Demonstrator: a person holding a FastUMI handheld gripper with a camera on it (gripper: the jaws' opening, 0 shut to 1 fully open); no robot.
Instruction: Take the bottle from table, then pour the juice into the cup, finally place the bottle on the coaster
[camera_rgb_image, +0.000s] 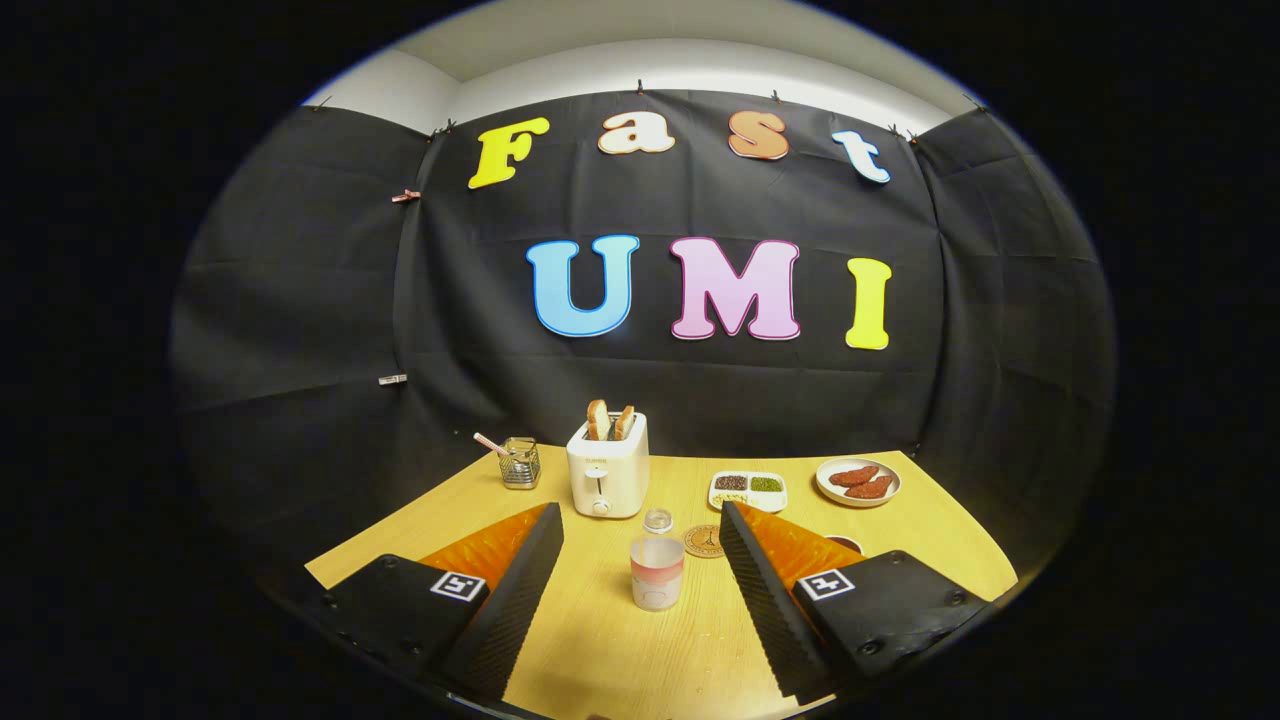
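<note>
Desk (620, 650) of pale wood, carrying everything, under the booth's black wall. Gripper (640, 560) next in size, fingers spread wide apart, clamped on nothing, hovering low over the near edge. White toaster (607, 478) with two slices up, standing beyond the fingers at the back. Round plate (858, 482) of reddish food and a small sectioned tray (748, 490) to its right; wire holder (520, 463) to its left. Bottle (657, 560), clear with a little pinkish juice, upright between the fingers and slightly ahead, untouched. Coaster (704, 541) just beside the bottle, toward the right finger. Cup (846, 543) mostly hidden behind the right finger. Step in hand, by judgement: approach for the first grasp. Next move likely calls for easing forward until both pads flank the bottle's body, then closing squarely without tipping it.
</note>
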